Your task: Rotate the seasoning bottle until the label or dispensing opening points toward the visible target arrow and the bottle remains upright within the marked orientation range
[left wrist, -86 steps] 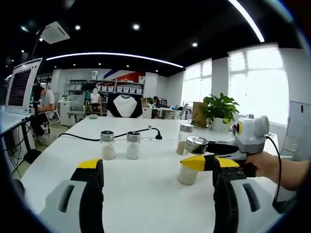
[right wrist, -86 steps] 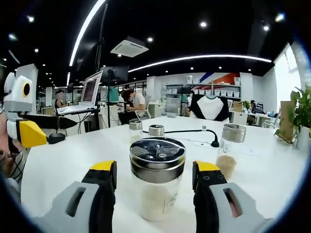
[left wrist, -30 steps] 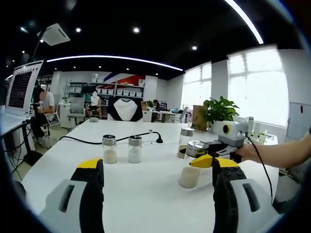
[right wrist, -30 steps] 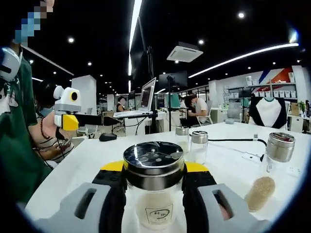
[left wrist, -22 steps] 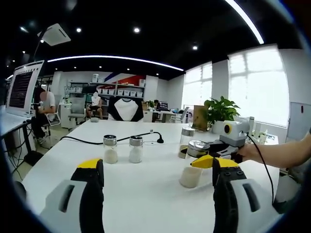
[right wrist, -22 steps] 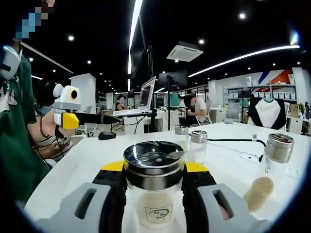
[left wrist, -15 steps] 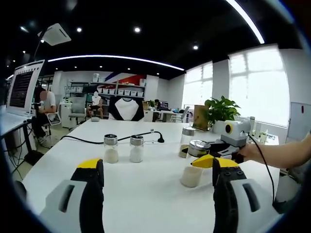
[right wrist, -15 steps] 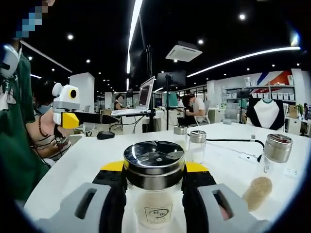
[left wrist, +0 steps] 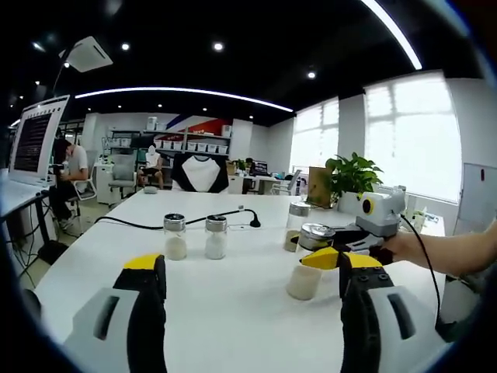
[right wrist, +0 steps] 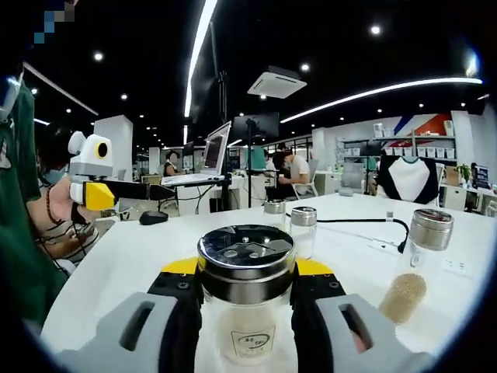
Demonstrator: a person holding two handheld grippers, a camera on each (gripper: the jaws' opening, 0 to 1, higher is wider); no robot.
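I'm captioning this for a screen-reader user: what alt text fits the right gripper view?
The right gripper is shut on a glass seasoning bottle with a perforated metal lid, upright on a white table. Beyond stand two small shakers and a brown-filled jar; the left gripper shows at left, in an open office.

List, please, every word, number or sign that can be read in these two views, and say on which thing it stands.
None can be read.
Seasoning bottle: a small round label low on the glass, print too blurred to read.
Monitor: rows of text on the screen, too small to read.
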